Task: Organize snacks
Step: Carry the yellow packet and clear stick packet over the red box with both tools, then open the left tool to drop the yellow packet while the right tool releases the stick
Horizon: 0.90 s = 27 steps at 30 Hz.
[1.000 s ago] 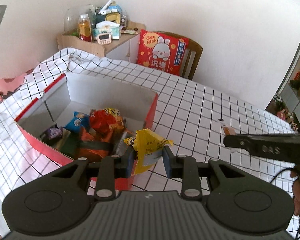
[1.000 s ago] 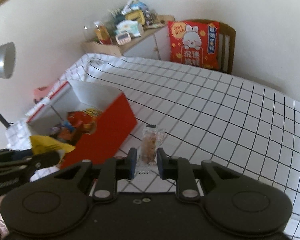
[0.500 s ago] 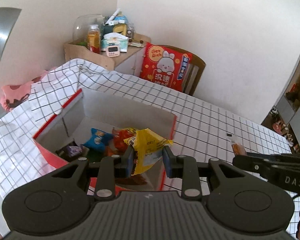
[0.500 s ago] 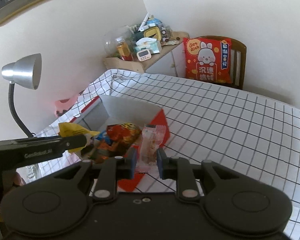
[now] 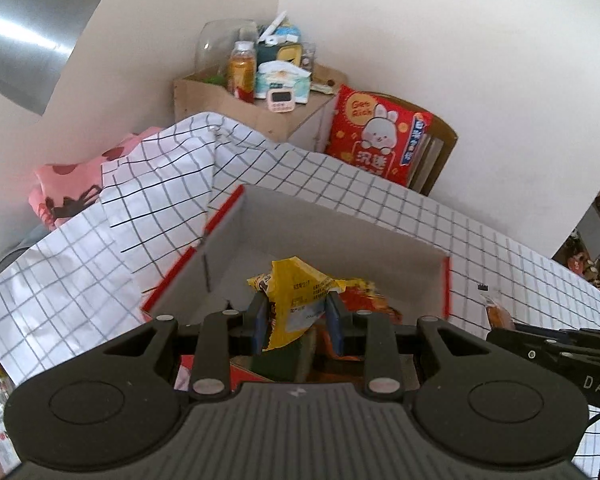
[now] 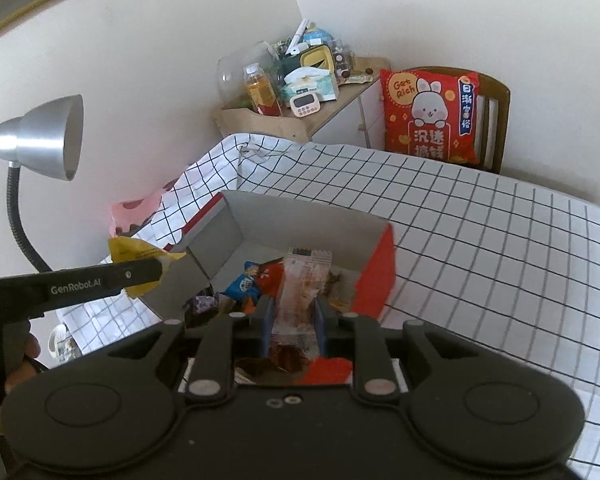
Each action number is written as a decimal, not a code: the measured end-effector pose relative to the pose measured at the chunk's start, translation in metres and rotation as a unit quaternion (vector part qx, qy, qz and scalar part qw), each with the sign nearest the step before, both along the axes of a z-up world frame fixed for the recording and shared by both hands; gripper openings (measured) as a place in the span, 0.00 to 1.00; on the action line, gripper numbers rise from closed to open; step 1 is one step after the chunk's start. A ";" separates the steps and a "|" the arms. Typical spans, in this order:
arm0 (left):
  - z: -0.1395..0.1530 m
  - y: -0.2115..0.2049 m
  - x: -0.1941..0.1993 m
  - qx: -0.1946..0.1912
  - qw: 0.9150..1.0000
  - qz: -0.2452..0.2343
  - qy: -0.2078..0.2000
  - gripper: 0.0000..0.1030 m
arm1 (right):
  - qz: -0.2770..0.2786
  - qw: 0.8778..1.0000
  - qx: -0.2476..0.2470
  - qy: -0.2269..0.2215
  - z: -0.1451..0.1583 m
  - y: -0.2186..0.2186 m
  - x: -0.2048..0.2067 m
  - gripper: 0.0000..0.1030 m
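Note:
An open red cardboard box [image 5: 340, 232] [image 6: 374, 268] with grey inner walls sits on the checked tablecloth and holds several snack packets [image 6: 246, 282]. My left gripper [image 5: 298, 322] is shut on a yellow snack packet [image 5: 296, 292] and holds it above the box's near edge; the packet also shows in the right wrist view [image 6: 134, 254]. My right gripper [image 6: 292, 326] is shut on a clear packet with an orange-brown snack [image 6: 304, 284], held over the box's near right part. That packet shows at the right in the left wrist view [image 5: 496, 312].
A silver desk lamp [image 6: 40, 140] stands left of the box. A wooden chair with a red rabbit cushion [image 6: 432, 116] is behind the table. A cluttered side cabinet [image 6: 296, 100] stands in the corner. A pink cloth [image 5: 64, 188] lies at the table's left end.
Both grippers have moved forward and left with their packets, from beside the box to over it. The box now fills the middle of both views.

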<state>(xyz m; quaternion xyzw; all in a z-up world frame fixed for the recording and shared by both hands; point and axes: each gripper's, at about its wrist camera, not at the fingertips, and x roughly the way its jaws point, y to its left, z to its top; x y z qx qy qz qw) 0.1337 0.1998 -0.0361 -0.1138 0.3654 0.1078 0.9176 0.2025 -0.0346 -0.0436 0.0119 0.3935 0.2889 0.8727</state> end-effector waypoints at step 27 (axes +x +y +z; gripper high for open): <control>-0.087 0.027 0.073 0.015 0.994 -0.039 0.105 0.29 | 0.005 0.995 -0.088 0.051 -0.079 0.093 0.044 0.20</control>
